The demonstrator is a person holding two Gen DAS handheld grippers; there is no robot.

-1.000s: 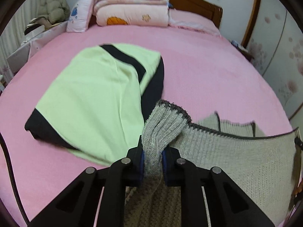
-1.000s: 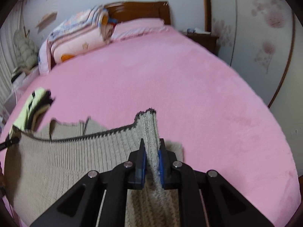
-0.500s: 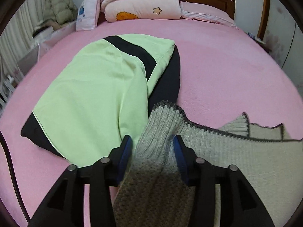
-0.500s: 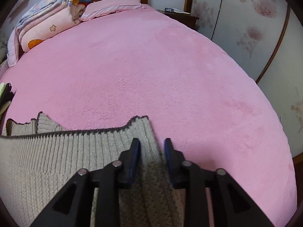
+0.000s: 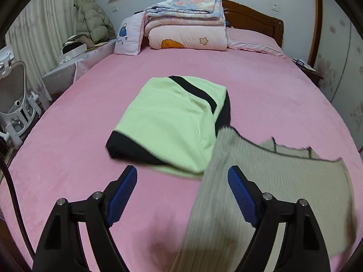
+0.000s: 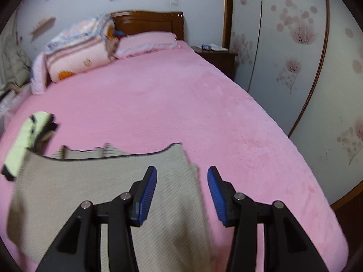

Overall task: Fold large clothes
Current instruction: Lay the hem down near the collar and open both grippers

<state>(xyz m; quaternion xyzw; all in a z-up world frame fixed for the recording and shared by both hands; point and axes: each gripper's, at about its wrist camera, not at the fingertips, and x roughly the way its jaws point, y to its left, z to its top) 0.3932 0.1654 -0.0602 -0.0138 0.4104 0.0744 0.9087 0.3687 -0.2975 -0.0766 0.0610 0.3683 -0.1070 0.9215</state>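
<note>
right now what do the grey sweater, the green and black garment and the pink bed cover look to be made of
Grey ribbed sweater: looks like a chunky knit, wool or acrylic, with raised ribs and a dark edge trim. Light green and black folded garment: smooth, matte woven or jersey fabric, probably cotton, with no visible texture. Pink bed cover: soft, fuzzy pile, likely fleece or plush.

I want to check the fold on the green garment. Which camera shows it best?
The left wrist view: the green garment lies whole and central on the bed. The right wrist view shows only a blurred sliver at its left edge.
</note>
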